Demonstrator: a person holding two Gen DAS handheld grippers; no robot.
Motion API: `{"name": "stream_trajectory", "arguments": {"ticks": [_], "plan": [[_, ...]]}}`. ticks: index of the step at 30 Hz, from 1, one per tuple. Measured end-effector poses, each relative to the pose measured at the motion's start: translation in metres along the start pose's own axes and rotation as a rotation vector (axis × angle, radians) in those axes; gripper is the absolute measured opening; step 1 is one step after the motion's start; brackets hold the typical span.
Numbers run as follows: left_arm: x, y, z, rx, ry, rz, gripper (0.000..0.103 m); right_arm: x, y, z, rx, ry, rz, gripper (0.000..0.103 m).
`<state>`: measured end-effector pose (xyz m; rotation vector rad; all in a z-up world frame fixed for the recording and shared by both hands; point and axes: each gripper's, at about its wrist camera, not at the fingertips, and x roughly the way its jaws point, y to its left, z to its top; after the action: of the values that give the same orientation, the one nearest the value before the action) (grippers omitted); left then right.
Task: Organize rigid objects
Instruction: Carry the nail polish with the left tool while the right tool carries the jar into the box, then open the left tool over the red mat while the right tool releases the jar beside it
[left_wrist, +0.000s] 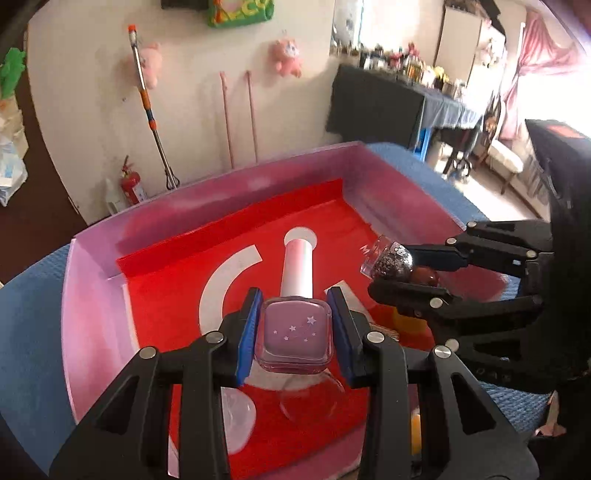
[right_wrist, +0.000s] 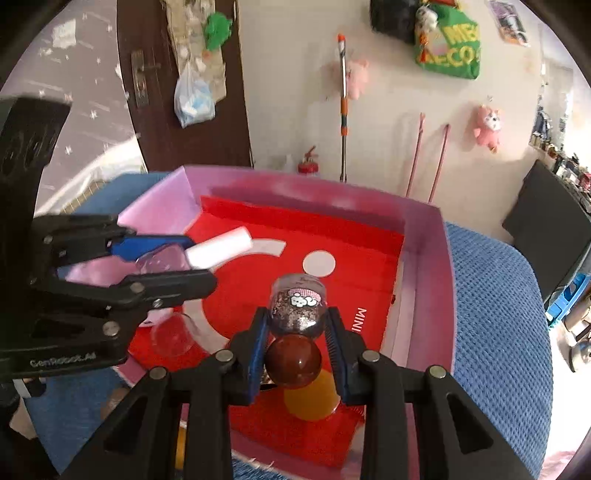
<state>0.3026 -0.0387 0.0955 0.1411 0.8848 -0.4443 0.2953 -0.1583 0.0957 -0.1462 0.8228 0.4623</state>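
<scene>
While both claws hang over the pink box (left_wrist: 92, 280), each one holds a bottle. The left claw (left_wrist: 293, 326) squeezes the purple bottle (left_wrist: 294, 334), whose white cap (left_wrist: 298, 266) points away from it, toward the far wall of the box. The right claw (right_wrist: 297, 341) squeezes the glitter bottle (right_wrist: 298, 306), lying the same way. Going down should put both bottles inside.

My tool (left_wrist: 294, 328) is black matt plastic. The purple bottle (left_wrist: 294, 338) is shiny smooth glass. The pink box (left_wrist: 88, 295) looks like smooth card, on rough blue cloth (right_wrist: 495, 317).
</scene>
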Motion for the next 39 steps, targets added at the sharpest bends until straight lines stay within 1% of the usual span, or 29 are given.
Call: {"name": "stream_trajectory", "arguments": {"ticks": [5,8,12,16,20,23,39], "plan": [[0.023,0.002,0.002,0.009,0.072,-0.006,0.034,0.025,-0.003,0.004,-0.024,0.087,-0.011,0.033],[0.031,0.002,0.001,0.014,0.100,-0.004,0.034,0.037,-0.005,0.005,-0.030,0.128,-0.013,0.033],[0.041,0.003,0.000,0.008,0.129,0.001,0.034,0.048,-0.005,0.006,-0.037,0.167,-0.021,0.033],[0.043,0.005,-0.002,-0.009,0.151,-0.013,0.034,0.057,-0.005,0.006,-0.040,0.195,-0.020,0.033],[0.044,0.003,-0.003,-0.008,0.163,-0.008,0.034,0.057,-0.008,0.006,-0.032,0.196,-0.007,0.033],[0.048,0.003,-0.003,-0.016,0.187,-0.010,0.034,0.058,-0.009,0.007,-0.033,0.199,-0.003,0.033],[0.050,0.006,-0.001,-0.017,0.188,-0.010,0.034,0.061,-0.011,0.008,-0.027,0.203,0.010,0.033]]}}
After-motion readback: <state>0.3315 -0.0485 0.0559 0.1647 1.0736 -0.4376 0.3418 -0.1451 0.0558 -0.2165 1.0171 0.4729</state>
